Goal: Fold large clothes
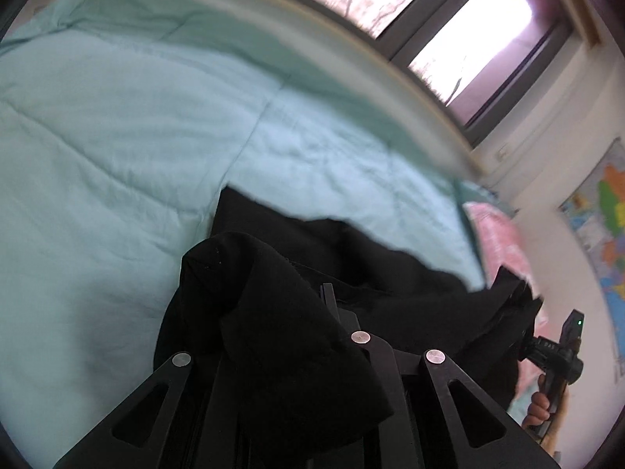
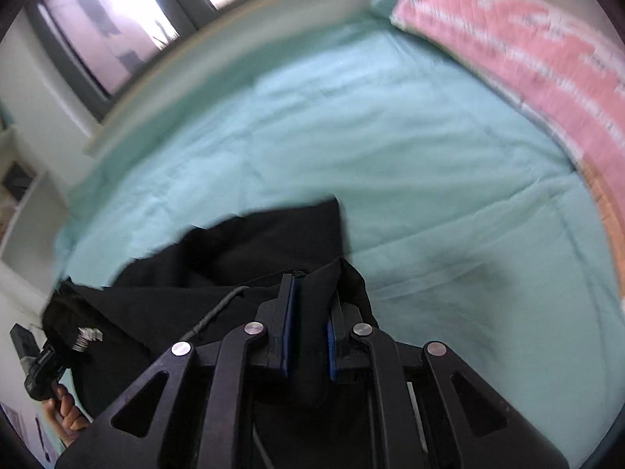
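A large black garment hangs between both grippers above a bed with a light green cover. My left gripper is shut on one end of it; cloth drapes over and hides the fingers. My right gripper is shut on the other end, with a fold of cloth pinched between its blue pads. In the left wrist view the right gripper shows at the right edge, holding the cloth. In the right wrist view the left gripper shows at the lower left, holding the cloth.
A pink quilted pillow lies at the head of the bed. A window runs along the far side of the bed behind a pale sill. A coloured map hangs on the wall.
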Demonstrator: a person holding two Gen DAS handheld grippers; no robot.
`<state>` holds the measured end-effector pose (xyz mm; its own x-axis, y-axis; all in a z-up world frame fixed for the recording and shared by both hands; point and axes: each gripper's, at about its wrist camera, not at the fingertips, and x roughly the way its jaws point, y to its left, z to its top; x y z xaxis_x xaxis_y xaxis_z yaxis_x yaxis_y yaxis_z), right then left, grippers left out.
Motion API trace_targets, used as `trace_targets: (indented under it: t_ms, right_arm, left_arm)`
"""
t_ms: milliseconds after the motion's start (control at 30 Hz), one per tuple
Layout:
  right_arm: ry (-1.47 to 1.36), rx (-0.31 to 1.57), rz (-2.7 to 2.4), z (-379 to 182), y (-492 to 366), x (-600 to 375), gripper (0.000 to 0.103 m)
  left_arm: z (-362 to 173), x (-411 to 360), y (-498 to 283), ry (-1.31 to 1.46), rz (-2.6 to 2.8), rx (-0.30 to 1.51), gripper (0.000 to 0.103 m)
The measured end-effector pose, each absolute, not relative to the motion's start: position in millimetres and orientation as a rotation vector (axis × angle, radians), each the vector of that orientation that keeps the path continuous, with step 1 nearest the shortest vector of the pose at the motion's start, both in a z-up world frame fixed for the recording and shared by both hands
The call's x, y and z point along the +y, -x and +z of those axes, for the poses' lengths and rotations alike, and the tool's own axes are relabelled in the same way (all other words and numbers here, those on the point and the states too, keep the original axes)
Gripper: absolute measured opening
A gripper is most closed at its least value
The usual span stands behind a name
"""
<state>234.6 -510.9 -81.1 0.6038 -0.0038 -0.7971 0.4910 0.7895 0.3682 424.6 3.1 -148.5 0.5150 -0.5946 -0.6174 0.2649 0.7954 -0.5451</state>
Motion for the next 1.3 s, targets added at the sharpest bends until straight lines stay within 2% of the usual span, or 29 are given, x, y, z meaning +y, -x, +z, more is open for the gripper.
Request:
trace_targets:
  t_ms: [167,367,533,600,633,700,733,833,1133,1300]
  right_arm:
    - [-0.636,0.973,-0.313,-143,-260,-512,0.013]
    - [-0.702,0.945,-0.268,-150,-252,-520,0.015]
    - [-0.758,0.864,-0.121,-110,-216,-531,0.034]
    - [-0.828,0.782,-0.024,-85,-183,-545,0.054]
    - [-0.853,0.743,0.018,-76,-169,-550,0.060]
    - [-0.876,0.661,0.064,-60,-146,-560,0.085]
    - [-0.849,0.623,0.047,-51,-137,-560,0.087]
    - [-0.690,0.650,-0.017,-38,-146,-548,0.087]
    - [-0.386,0.800,-0.131,-82,-239,-526,0.087]
    - [-0.395,0.864,-0.047,-111,-275,-539,0.087]
  left_arm:
    - [-183,-6,-444,0.409,-0.524,0.964,0.015]
    - [-184,0,-443,0.420,-0.587,0.950,0.019]
    - [-136,13,-409,0.264,-0.682,0.888,0.040]
    - [-117,35,-396,0.292,-0.759,0.868,0.052]
    - [-108,47,-390,0.318,-0.805,0.855,0.056]
    - [-91,68,-375,0.363,-0.887,0.816,0.076]
    - [-85,76,-370,0.372,-0.906,0.785,0.080]
    - [-67,90,-364,0.387,-0.880,0.689,0.082]
    - [-106,30,-424,0.100,-0.577,0.771,0.082]
    - [-142,39,-481,0.328,-0.687,0.945,0.082]
